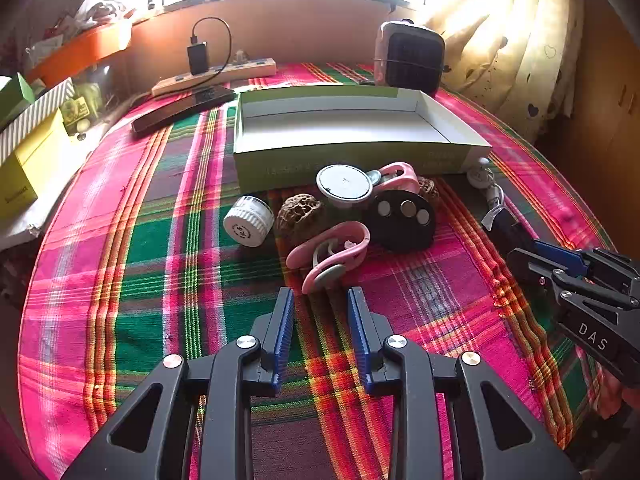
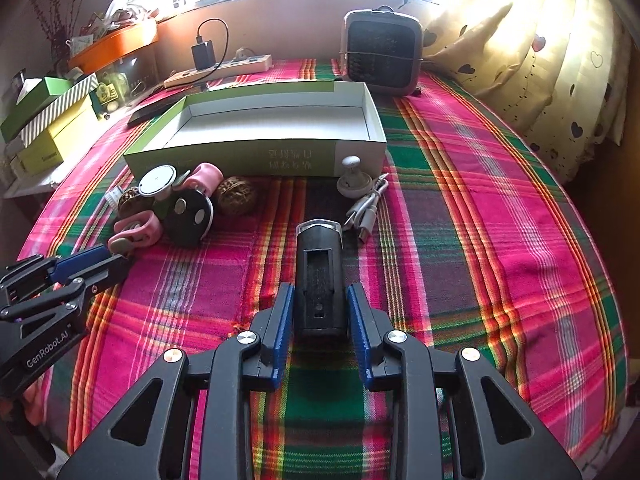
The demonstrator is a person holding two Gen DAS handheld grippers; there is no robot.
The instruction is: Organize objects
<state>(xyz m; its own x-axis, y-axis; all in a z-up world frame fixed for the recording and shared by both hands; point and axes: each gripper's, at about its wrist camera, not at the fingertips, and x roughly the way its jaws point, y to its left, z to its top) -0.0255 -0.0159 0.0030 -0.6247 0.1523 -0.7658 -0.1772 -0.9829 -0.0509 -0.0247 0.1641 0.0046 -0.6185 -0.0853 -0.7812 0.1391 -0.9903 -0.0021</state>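
An open green-and-white box [image 1: 352,128] lies on the plaid cloth, also in the right wrist view [image 2: 256,136]. In front of it lie a pink clip [image 1: 330,254], a second pink clip [image 1: 400,176], a white jar [image 1: 248,226], walnuts [image 1: 298,214], a round white lid [image 1: 343,184] and a black disc [image 1: 402,220]. My left gripper [image 1: 321,294] is open, just short of the near pink clip. My right gripper [image 2: 320,292] is open around a black flashlight [image 2: 320,276], its pads beside it with small gaps.
A white knob [image 2: 352,178] and a USB cable [image 2: 368,208] lie right of the flashlight. A small heater [image 2: 382,50], a power strip [image 2: 224,68] and a dark remote [image 1: 184,108] sit at the back. Stacked boxes [image 2: 52,120] stand at left, curtains at right.
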